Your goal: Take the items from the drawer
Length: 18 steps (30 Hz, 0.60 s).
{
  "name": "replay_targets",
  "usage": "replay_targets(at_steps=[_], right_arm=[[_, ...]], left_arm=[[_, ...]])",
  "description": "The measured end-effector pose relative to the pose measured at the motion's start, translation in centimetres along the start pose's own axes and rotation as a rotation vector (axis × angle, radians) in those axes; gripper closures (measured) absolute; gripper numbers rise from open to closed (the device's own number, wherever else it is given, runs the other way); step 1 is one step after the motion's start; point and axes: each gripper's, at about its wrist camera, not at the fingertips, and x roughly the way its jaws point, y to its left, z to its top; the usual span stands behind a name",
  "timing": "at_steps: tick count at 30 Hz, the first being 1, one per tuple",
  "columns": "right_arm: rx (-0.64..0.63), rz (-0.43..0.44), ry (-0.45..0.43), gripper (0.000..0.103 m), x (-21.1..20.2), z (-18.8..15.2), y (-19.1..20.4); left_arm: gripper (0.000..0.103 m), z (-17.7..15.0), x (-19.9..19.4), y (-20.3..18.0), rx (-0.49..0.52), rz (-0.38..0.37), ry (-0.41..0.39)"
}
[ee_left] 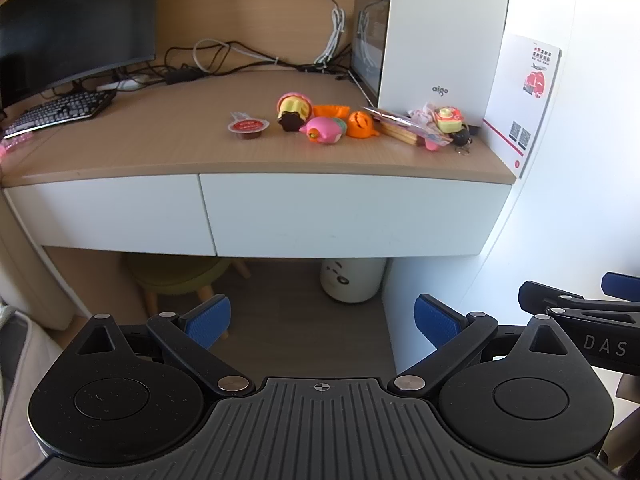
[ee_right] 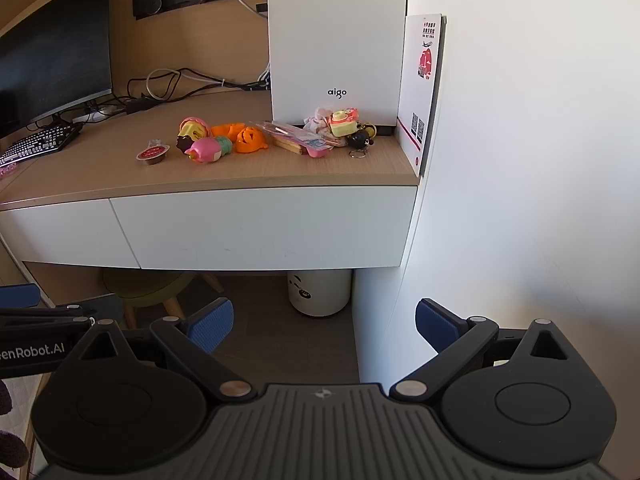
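A: Both grippers hang back from the table (ee_left: 160,148). The left gripper (ee_left: 322,322) is spread wide and carries nothing; the right gripper (ee_right: 324,322) is just as wide, also bare.

B: And the drawer (ee_right: 260,228)?

A: Straight ahead of both grippers and above fingertip level, its white front flush and closed. A 2nd drawer front (ee_left: 108,212) sits ahead and to the left. The toys (ee_left: 316,120) lie on the table beyond the drawer, further ahead.

B: What could go wrong?

A: I see no handle on that front, so I judge a pull must come from the lower edge. Smooth pads could slip off it. The 2 grippers are close beside each other; the right gripper's arm shows at the left gripper's right, so reaching together risks a knock.

B: Anything else?

A: The wall (ee_right: 520,200) stands close to the right gripper's right. Whether anything lies inside the drawer, I cannot tell.
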Motion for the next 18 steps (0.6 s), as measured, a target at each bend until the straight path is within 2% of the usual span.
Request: replay_targets(at_steps=[18], right_arm=[[0.001,0.001,0.001,0.005,-0.04,-0.22,0.22]], left_arm=[[0.002,-0.34,0.1,0.02,-0.008,0.003,0.001]])
